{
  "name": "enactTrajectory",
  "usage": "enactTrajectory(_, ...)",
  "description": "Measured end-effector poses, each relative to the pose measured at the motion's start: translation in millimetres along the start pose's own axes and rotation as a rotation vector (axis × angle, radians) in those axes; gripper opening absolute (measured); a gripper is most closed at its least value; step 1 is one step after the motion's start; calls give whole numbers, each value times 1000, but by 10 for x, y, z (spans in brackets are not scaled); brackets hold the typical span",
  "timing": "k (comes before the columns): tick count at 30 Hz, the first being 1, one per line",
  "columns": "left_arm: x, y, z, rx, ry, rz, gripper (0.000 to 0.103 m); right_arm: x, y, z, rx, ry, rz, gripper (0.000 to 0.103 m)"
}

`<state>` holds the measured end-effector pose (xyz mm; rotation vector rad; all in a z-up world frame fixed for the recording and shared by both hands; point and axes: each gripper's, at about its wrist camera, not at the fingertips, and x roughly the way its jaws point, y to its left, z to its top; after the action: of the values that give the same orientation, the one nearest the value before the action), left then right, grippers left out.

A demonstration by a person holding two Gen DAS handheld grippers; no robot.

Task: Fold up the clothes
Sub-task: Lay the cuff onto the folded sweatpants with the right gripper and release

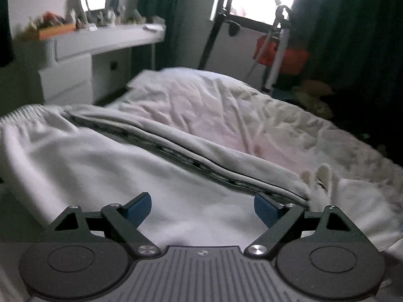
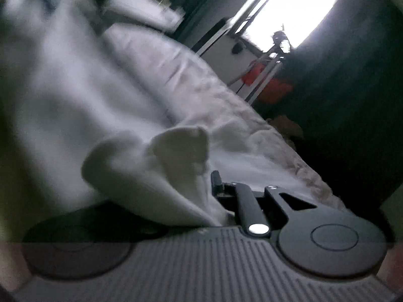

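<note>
Two hand-held grippers low over the bed (image 1: pixel 289 115): left (image 1: pixel 202 207) spread above white garment (image 1: pixel 100 156), right (image 2: pixel 201 176) pinching it.

A bed (image 1: pixel 289 125) carries everything here; its cover is a pale, heavily creased sheet with a faint pink cast toward the middle and a rougher, nubbly edge along the far right side; a white garment (image 1: pixel 105 166) lies spread directly on it, taking up the near left part, with a gathered elastic waistband at the far left; a grey layer with a dark seam runs diagonally along the garment's far edge; in the right wrist view the same bed (image 2: pixel 226 105) recedes toward the window, blurred.
</note>
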<state>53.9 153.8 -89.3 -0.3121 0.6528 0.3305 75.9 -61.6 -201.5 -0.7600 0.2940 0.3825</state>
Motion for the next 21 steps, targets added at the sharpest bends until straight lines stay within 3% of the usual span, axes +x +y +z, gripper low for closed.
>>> enactTrajectory(3,31,-81,-35,20,-1,-30,90,-11,-132,23,69,-21,0,10)
enactTrajectory(6,50,-117,-37,8,-15,-68,90,-206,-164,147,105,-123,-60,10)
enactTrajectory(9,39,-73,-12,-44,-26,-123,90,-374,-140,306,152,-215,-36,10)
enactTrajectory(15,107,-68,-26,-55,-13,-137,91,-214,-42,349,281,-102,106,15)
enactTrajectory(18,170,-69,-42,-67,16,-156,91,-262,-167,339,369,-50,212,37)
enactTrajectory(20,199,-63,-44,-79,34,-175,91,-332,-282,319,460,-16,301,66)
enactTrajectory(21,202,-60,-48,-83,39,-182,91,-367,-340,309,505,1,345,71)
